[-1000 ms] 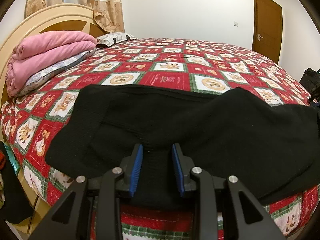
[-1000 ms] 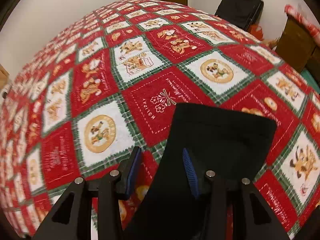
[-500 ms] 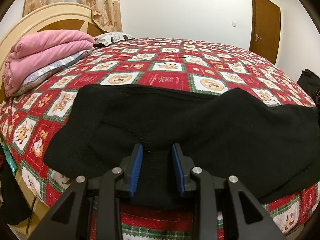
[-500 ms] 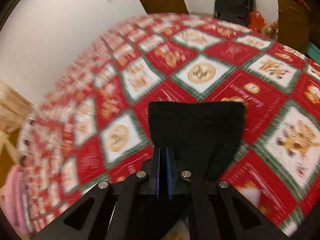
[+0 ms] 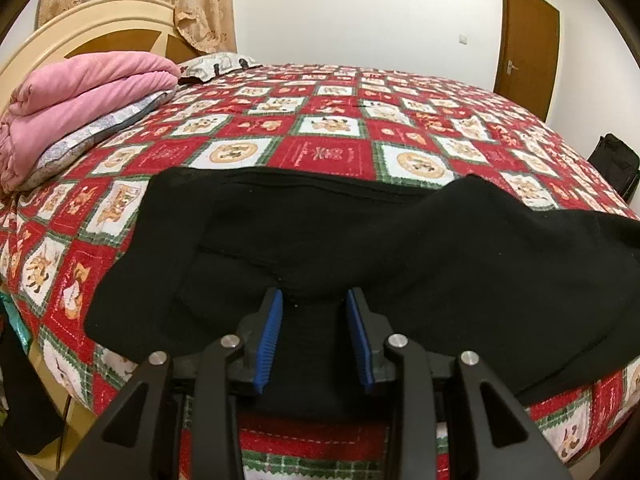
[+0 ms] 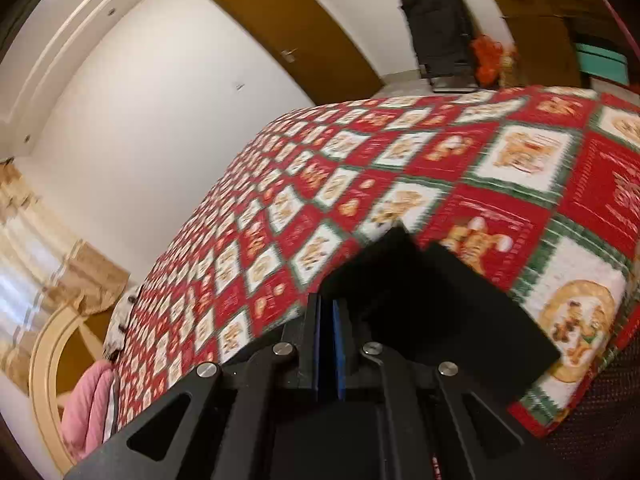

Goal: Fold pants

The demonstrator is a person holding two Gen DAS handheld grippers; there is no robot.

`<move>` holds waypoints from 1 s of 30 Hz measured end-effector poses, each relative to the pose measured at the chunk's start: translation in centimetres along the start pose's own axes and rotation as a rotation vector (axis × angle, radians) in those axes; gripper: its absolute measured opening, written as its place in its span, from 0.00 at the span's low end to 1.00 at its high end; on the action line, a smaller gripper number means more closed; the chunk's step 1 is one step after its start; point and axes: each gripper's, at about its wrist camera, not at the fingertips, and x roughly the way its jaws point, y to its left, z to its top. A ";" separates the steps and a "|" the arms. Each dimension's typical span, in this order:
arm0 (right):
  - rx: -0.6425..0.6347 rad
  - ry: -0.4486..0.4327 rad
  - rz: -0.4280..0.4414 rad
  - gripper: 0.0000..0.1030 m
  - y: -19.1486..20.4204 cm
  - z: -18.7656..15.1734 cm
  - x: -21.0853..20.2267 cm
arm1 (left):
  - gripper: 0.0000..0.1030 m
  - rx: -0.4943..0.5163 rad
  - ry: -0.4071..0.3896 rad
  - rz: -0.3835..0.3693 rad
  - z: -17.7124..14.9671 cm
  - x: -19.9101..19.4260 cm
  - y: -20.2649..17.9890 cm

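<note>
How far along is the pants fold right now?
Early. Done: the black pants lie spread along the near edge of the bed. In hand: the left gripper straddles bunched fabric at the near edge, its jaws opening slightly; the right gripper is shut on a leg end, lifted off the quilt. Left: carrying that end across and flattening the fold.

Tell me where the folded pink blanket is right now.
In the left wrist view the pink blanket sits far left on a grey patterned pillow, against the wooden headboard, beyond the black pants.
</note>
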 end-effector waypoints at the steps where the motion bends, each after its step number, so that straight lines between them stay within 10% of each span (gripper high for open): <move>1: 0.008 -0.007 -0.023 0.06 -0.4 0.2 0.2 | 0.35 0.000 0.004 -0.002 0.0 0.0 0.1; 6: 0.157 0.028 0.074 0.08 -3.6 0.7 0.2 | 0.35 0.014 0.003 -0.017 0.0 -0.1 0.3; 10: 0.236 0.062 0.137 0.69 -4.5 -0.9 -0.3 | 0.36 0.004 0.021 -0.040 0.4 -0.7 0.0; 15: 0.264 -0.055 0.122 0.69 -4.7 -1.4 -3.3 | 0.36 0.055 -0.015 -0.172 1.3 -3.7 -3.0; 22: 0.216 0.102 0.156 0.69 -2.9 -2.1 0.8 | 0.50 0.203 -0.061 -0.422 1.7 -7.5 -11.4; 30: 0.150 0.078 0.106 0.69 -1.2 -2.2 2.5 | 0.51 0.422 -0.026 -0.506 -0.1 -8.0 -18.8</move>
